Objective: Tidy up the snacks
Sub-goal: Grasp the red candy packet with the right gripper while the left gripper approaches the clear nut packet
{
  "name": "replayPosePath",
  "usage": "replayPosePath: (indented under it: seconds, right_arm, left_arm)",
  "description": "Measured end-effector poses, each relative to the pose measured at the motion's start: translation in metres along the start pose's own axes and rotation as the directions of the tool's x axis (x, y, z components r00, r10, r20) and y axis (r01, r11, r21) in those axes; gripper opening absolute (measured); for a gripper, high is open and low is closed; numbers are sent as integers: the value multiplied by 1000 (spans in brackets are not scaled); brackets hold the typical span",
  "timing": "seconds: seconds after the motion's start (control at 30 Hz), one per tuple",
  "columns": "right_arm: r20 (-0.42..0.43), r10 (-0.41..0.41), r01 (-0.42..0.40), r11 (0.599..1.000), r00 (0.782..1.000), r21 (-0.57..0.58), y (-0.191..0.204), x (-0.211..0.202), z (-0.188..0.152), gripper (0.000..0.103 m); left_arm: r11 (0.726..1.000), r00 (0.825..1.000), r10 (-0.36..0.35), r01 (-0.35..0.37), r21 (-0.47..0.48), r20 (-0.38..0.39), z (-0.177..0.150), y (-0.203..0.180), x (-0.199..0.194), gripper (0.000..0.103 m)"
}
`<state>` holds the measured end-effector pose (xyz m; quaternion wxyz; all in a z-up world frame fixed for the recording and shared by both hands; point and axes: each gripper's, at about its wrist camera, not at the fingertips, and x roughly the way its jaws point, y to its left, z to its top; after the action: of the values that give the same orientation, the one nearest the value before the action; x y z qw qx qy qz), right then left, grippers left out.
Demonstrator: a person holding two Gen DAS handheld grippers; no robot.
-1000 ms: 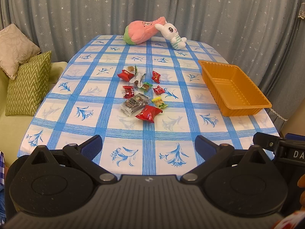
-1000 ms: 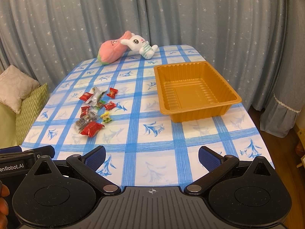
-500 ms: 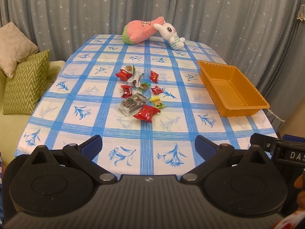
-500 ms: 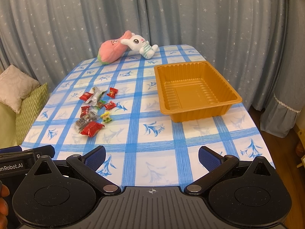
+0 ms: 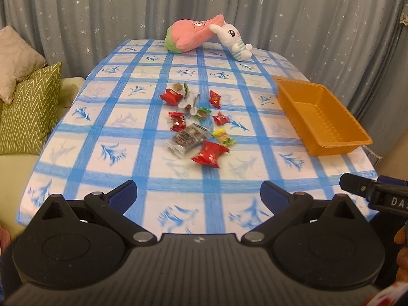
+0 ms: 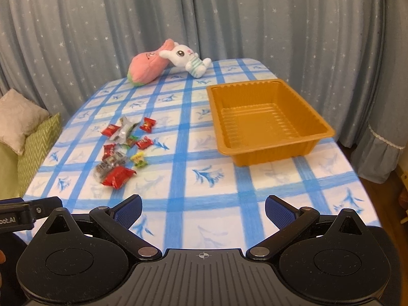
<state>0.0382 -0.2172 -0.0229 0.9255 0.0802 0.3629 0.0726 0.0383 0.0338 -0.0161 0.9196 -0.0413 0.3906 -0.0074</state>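
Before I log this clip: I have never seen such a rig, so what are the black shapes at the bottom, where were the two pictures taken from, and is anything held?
There is no robot arm. A person holds a two-finger gripper in each hand, and each carries a fisheye camera that looks forward along its fingers. One picture comes from the left gripper, the other from the right gripper; the black shapes are their bodies, with blue-padded fingers. Both are open and hold nothing. On the blue-checked tablecloth lies a loose cluster of small wrapped snacks, mostly red. To its right stands an empty orange plastic tray. At the far end lie a pink plush toy and a white plush rabbit, touching.
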Motion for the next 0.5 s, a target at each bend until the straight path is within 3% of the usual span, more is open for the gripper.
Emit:
replayPosePath:
  seconds: [0.3, 0.4, 0.5]
  right_arm:
    - [-9, 41, -41, 999, 999, 24, 37, 53, 13, 102]
    - [-19, 59, -59, 998, 998, 39, 52, 74, 13, 88]
    - [-34, 46, -44, 998, 998, 50, 67, 96, 12, 82]
  left_arm:
    - [993, 1000, 9, -9, 120, -3, 39, 48, 50, 95]
    - [990, 1000, 1, 0, 142, -8, 52, 63, 72, 94]
    - [986, 1000, -26, 26, 165, -1, 61, 74, 94, 94]
